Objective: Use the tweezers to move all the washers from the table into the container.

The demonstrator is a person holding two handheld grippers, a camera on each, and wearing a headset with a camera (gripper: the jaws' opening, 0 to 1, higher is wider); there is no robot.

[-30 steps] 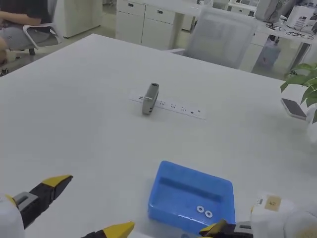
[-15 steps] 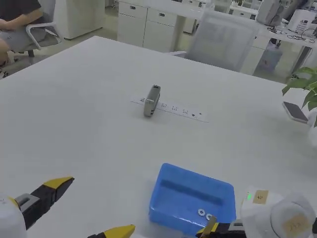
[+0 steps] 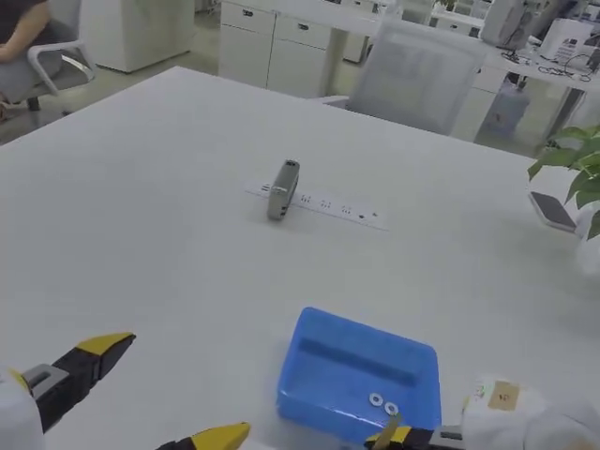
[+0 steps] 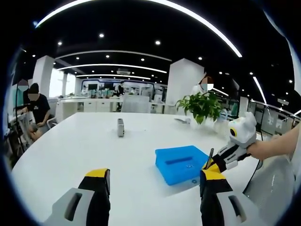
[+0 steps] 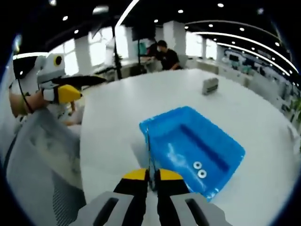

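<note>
Holding the tweezers (image 5: 149,150) in the right tool (image 5: 150,175), jaws pinched down on them, tips at the blue container (image 5: 176,141) rim. Two washers (image 5: 199,169) lie inside, side by side. Container is by the worktop (image 3: 187,262) near edge. Left tool (image 4: 153,181) gapes wide, empty, near the container's left side.

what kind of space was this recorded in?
Looks like an open-plan office: large white table with a power strip, an office chair pulled up to it, white cabinets behind.
</note>
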